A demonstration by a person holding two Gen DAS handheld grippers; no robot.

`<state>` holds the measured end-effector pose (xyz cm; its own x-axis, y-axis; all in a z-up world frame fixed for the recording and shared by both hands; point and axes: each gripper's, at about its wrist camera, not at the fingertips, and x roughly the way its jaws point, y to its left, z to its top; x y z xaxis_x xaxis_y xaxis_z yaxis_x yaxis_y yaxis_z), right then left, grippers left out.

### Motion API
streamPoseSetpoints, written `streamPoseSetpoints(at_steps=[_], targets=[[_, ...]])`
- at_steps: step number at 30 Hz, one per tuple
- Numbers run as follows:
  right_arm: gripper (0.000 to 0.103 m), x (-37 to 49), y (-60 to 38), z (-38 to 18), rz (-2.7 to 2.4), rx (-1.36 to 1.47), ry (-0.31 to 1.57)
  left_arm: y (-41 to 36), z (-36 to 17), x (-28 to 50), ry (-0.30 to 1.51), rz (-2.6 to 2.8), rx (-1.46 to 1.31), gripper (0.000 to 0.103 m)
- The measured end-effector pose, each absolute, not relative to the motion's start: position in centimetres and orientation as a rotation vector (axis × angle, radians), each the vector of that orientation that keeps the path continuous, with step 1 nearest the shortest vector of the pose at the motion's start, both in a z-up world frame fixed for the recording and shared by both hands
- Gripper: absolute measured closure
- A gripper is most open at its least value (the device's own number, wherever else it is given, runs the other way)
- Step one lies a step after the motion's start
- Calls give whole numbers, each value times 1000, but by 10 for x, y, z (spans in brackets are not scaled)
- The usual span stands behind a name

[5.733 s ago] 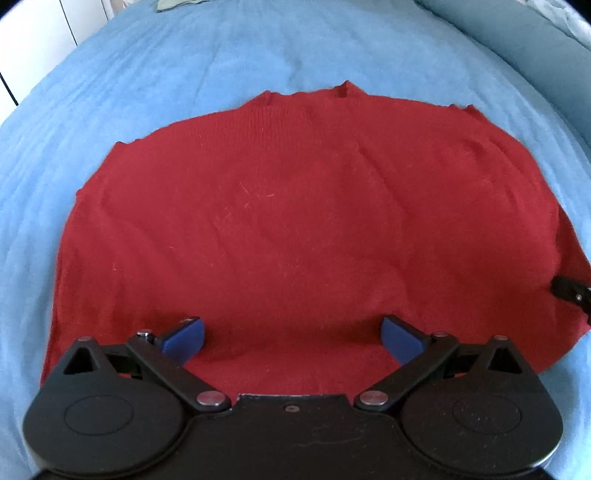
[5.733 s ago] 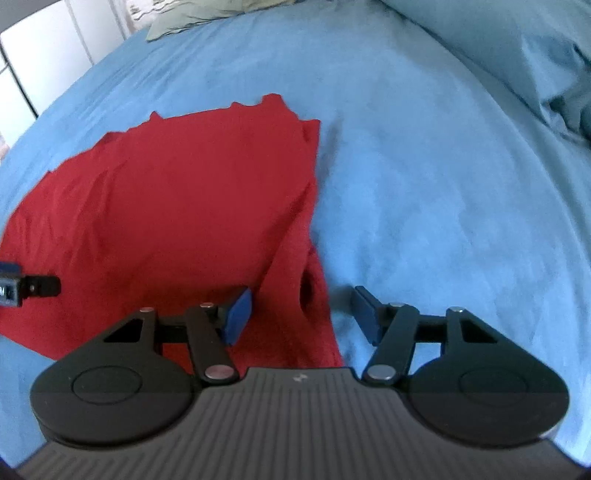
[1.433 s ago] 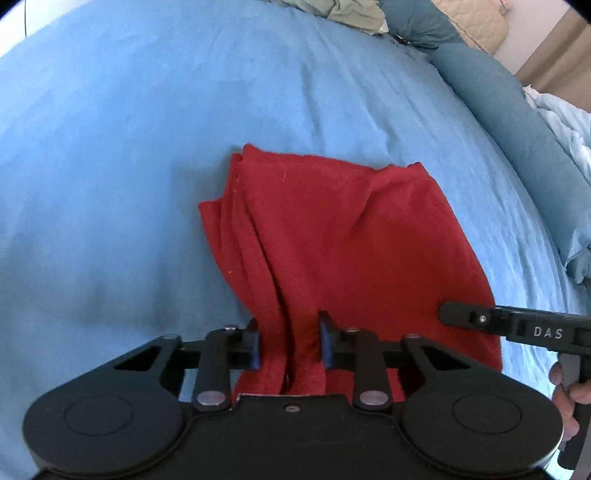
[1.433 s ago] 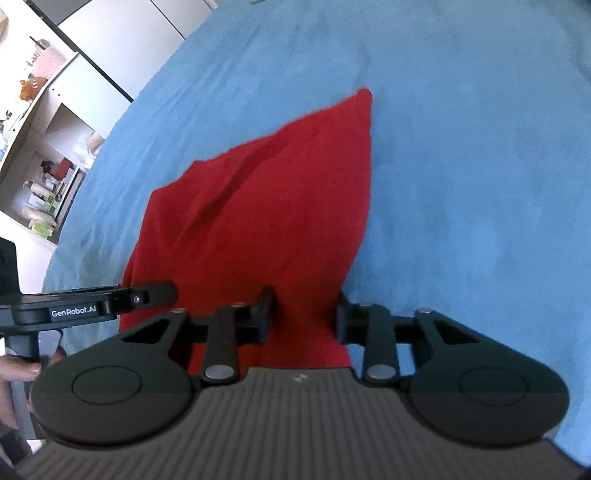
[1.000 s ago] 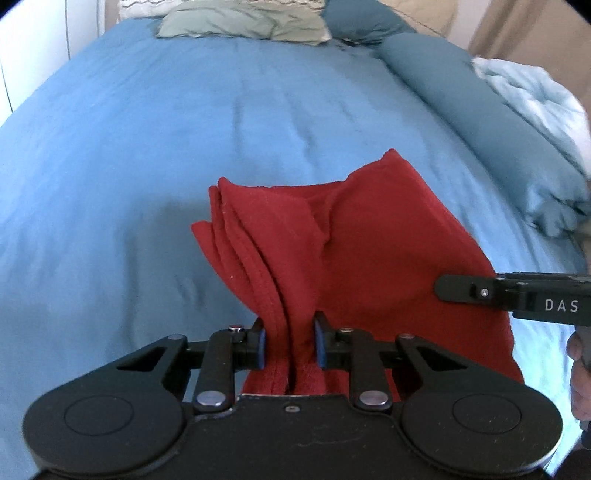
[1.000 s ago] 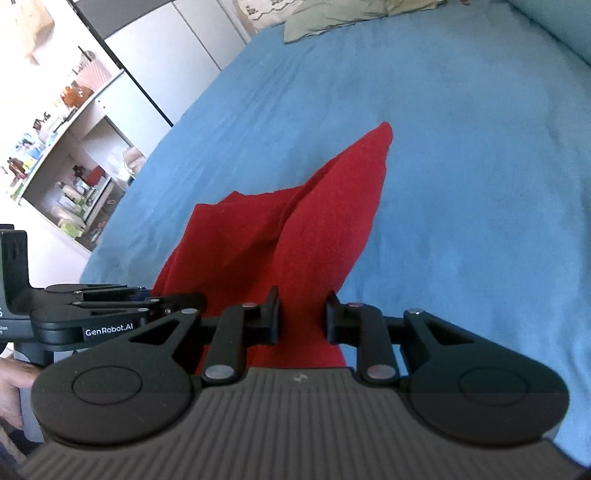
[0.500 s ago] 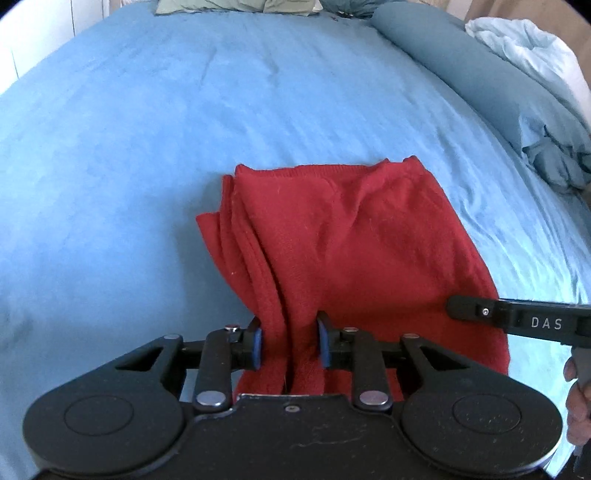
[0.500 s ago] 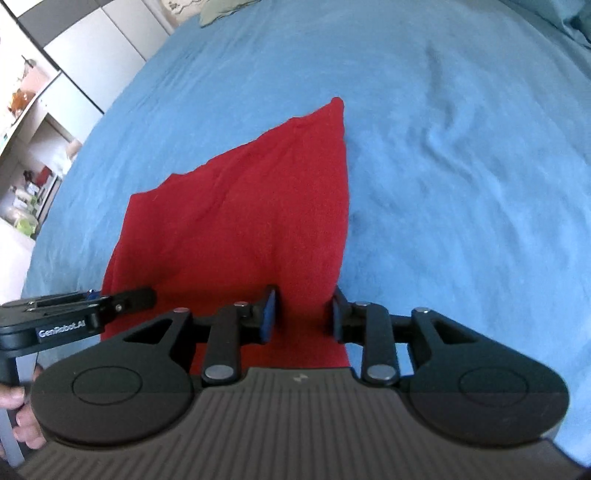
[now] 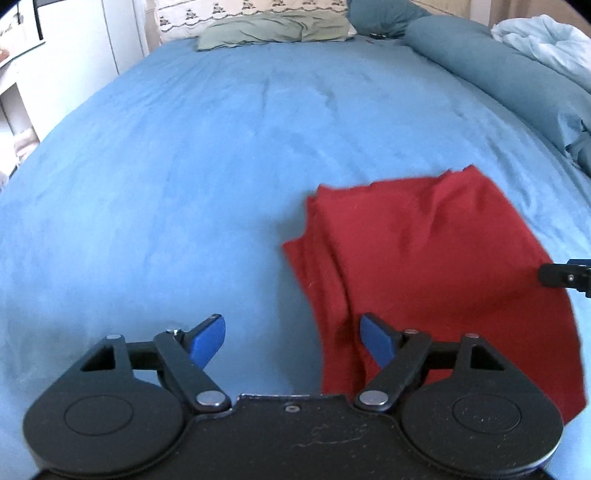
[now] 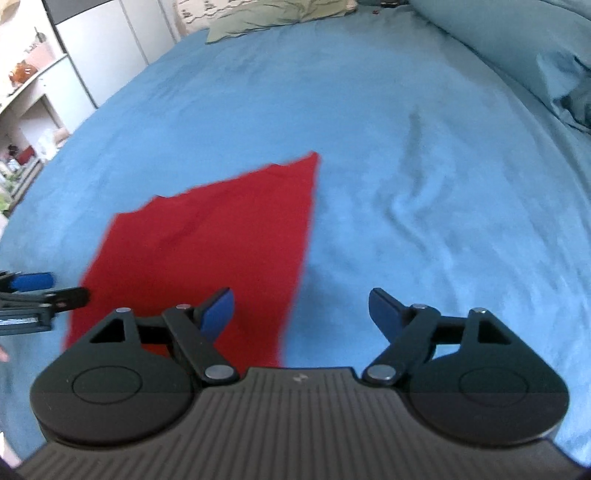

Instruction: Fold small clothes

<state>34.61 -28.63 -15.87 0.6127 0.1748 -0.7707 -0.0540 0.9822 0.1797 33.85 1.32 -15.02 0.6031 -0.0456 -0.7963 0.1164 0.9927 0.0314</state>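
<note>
**One red garment let go on the blue bed**

While both pairs of jaws stand wide, one folded red garment (image 9: 424, 258) lies flat on the blue bedspread (image 9: 184, 166). Two grippers are in view: the left gripper (image 9: 291, 341) has just been opening and grips nothing, its right pad over the garment's near left edge and its left pad over bare sheet. The right gripper (image 10: 301, 314) has likewise just been opening and is empty, the garment's right edge running between its pads. Half a second ago each was clamped on a bunch of that cloth; now the cloth lies released. One green pillow (image 9: 273, 31) sits at the bed's far end.
</note>
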Motion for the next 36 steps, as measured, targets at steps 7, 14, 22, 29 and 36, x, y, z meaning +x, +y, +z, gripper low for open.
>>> streamPoseSetpoints(at_steps=[7,14,22,29,36], targets=[[7,330,-292,-191,191,109,767,20,-172,324,797,-83,70,15],[7,279,-290,-124,203,100,630,19,-108,277,695,-36,102,19],[0,159,-268,-4,138,55,598,12,13,164,624,-33,71,0],[0,62,-252,32,86,34,610,3,38,72,623,-6,50,0],[0,3,-242,23,25,16,650,2,18,20,650,21,52,0]])
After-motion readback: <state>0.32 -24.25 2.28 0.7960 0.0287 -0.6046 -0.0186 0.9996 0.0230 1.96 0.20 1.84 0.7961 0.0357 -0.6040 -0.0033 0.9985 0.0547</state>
